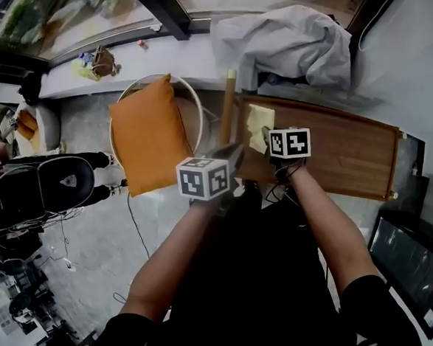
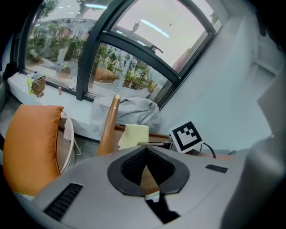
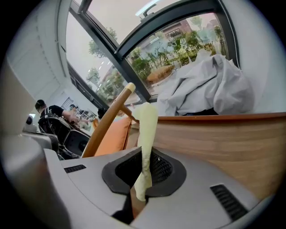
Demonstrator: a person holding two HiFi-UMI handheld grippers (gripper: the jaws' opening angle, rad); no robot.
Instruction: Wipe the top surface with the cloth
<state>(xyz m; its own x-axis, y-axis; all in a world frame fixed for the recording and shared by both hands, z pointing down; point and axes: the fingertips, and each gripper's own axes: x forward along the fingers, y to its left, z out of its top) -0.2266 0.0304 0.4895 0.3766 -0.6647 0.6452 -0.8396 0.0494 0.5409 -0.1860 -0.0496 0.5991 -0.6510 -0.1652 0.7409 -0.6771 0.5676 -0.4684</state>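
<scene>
Right gripper [image 3: 145, 156] pinches the cloth [image 3: 146, 127], partly hidden behind its cube [image 1: 289, 142].

In your head view the right tool [image 1: 269, 139] hides the near edge of the yellow cloth [image 1: 258, 122]; the left tool [image 1: 235, 156] covers the near left corner of the worktop [image 1: 351, 152]. The right gripper view crops the worktop.

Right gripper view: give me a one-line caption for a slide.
Right gripper shut on the pale yellow cloth, which stands upright before the wooden top surface.

1 cloth [image 1: 259, 127], 1 tabletop [image 1: 344, 151], 1 cushion [image 1: 151, 134], 1 sheet [image 1: 285, 40], prob. 2 chairs [image 1: 199, 108] [image 1: 64, 180].
</scene>
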